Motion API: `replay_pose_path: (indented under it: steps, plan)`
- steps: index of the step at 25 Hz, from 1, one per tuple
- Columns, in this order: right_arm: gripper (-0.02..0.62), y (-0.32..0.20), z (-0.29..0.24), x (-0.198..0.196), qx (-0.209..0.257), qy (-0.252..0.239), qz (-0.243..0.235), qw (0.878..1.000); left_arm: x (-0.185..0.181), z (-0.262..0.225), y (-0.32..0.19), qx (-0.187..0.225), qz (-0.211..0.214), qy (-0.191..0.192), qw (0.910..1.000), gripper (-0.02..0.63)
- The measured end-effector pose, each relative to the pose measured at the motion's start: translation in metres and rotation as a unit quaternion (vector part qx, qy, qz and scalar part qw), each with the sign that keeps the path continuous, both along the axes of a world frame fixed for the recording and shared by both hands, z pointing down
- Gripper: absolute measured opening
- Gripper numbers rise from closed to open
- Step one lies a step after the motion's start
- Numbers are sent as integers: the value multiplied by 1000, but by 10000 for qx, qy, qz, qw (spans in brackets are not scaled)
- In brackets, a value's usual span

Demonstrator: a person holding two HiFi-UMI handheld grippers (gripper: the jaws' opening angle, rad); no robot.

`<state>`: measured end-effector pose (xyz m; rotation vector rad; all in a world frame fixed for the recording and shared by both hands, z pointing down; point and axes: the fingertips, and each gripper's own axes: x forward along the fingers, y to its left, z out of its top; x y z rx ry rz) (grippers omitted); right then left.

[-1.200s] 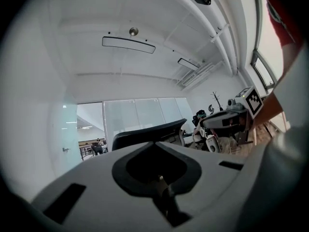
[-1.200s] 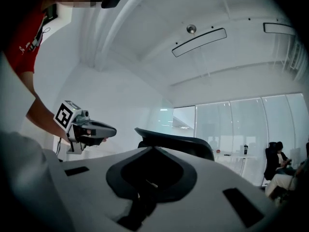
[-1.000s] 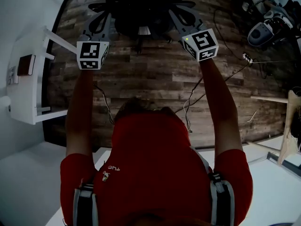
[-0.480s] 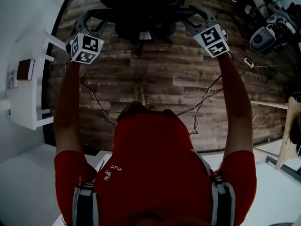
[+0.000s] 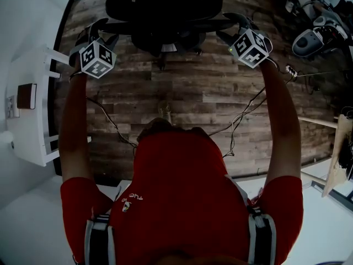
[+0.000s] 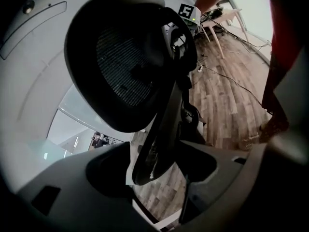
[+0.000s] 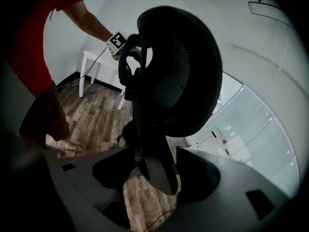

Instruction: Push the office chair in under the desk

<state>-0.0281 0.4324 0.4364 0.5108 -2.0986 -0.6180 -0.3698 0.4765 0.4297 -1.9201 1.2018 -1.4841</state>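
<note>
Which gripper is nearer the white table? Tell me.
Left. The left gripper hangs just off the table; the right gripper is across the chair. Both jaws have just been opening, an armrest between each.

The wood-plank floor (image 5: 182,93) bears the black office chair (image 5: 165,12) and, at left, a white table (image 5: 27,131)
</note>
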Motion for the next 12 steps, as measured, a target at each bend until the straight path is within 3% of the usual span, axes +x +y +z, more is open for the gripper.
replay_pose_path:
  steps: [8, 12]
  plan:
    - [268, -17, 25, -14, -309, 937, -265, 9948, -1, 32, -29, -528, 491, -584, 9957, 284]
    - [268, -31, 55, -8, -483, 1236, -273, 9908, 1, 44, -40, -676, 679, -665, 9932, 282]
